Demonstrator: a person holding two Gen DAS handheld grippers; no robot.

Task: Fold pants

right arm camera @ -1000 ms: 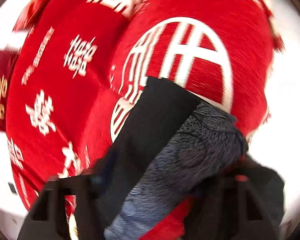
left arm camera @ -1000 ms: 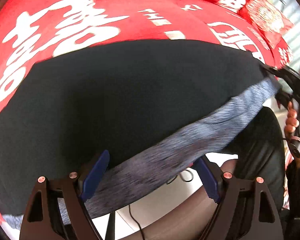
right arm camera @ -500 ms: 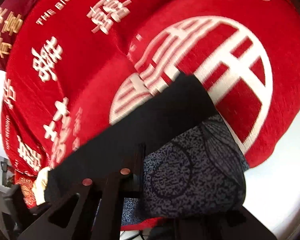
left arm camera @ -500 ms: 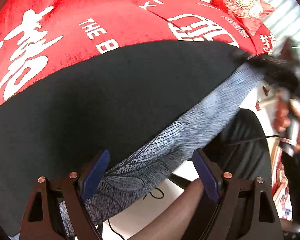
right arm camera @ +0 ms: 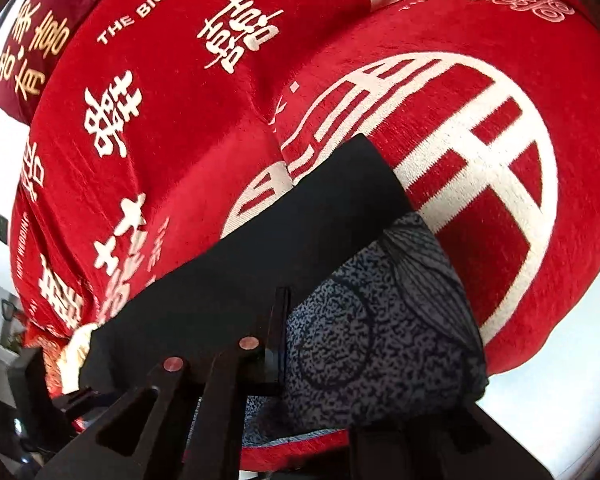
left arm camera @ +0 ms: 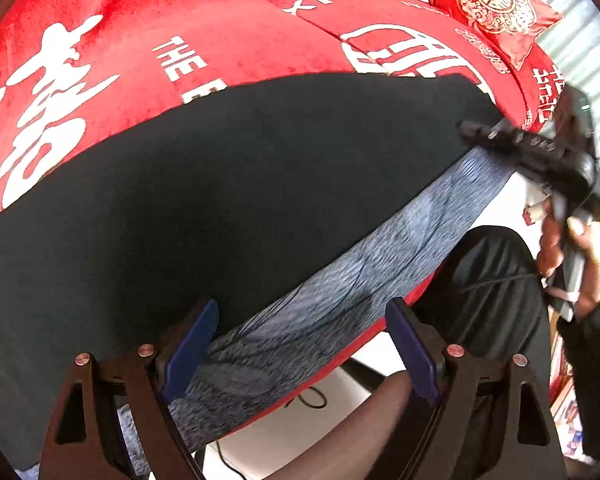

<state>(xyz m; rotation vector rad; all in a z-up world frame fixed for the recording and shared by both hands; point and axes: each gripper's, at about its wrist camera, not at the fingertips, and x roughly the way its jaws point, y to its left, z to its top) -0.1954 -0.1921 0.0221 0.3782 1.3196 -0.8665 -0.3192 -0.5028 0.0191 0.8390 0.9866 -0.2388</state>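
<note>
Left hand-held gripper (left arm camera: 300, 344) hangs spread wide over the waistband end of the pants (left arm camera: 228, 184), gripping nothing yet.

The right hand-held gripper (left arm camera: 484, 136) is pressed together on the far waistband corner, by the bed's near edge. The pants lie flat on the red bedspread (left arm camera: 204, 28), with the grey waistband (left arm camera: 380, 264) running along that edge from one gripper to the other and the black legs stretching away across the bed. So the left one's corner is right under it. Past the legs there's plenty of bare bedspread to fold onto, I'd guess, and the pillow (left arm camera: 496, 4) is well clear.
</note>
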